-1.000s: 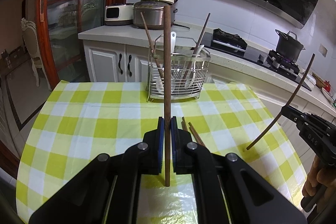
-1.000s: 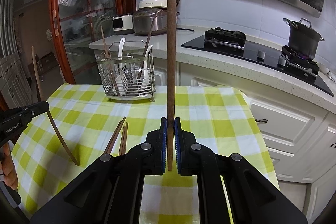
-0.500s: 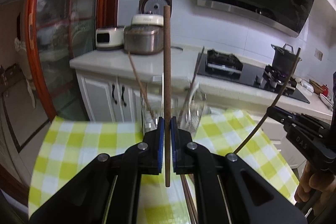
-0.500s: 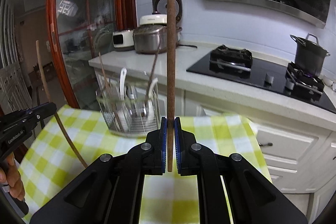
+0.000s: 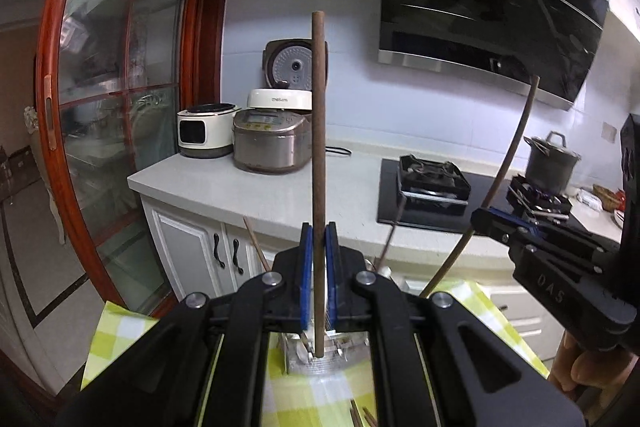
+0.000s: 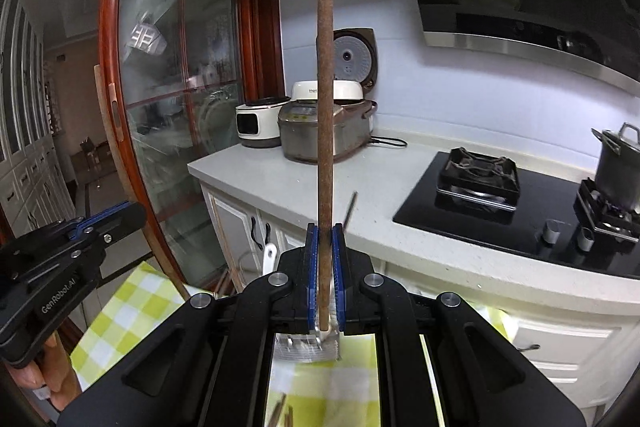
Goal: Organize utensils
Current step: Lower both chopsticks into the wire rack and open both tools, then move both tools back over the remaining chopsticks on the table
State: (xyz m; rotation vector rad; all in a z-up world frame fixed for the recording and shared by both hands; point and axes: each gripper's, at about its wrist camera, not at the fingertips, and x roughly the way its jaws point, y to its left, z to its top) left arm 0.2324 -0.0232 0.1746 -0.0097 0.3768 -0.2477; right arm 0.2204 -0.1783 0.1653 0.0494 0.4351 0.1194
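Note:
My left gripper (image 5: 319, 239) is shut on a brown chopstick (image 5: 318, 155) held upright. My right gripper (image 6: 325, 239) is shut on another brown chopstick (image 6: 325, 131), also upright. Each gripper shows in the other's view: the right one (image 5: 490, 221) at the right with its chopstick (image 5: 508, 163), the left one (image 6: 116, 213) at the left. The wire utensil rack (image 5: 324, 355) sits below and ahead, mostly hidden behind the grippers; it also shows in the right wrist view (image 6: 306, 345). Chopsticks (image 5: 254, 243) and a white spoon (image 6: 269, 259) stick up from it.
The table has a yellow checked cloth (image 5: 120, 331). More loose chopsticks (image 5: 360, 417) lie on it below. Behind are a white counter (image 5: 248, 195) with rice cookers (image 5: 272, 143), a gas hob (image 6: 476, 179) and a pot (image 6: 618, 163). A red-framed glass door (image 5: 112, 107) stands left.
Both grippers have risen and tilted up with their chopsticks. The rack and table have dropped to the bottom of both views, and the two grippers have drawn closer to the rack.

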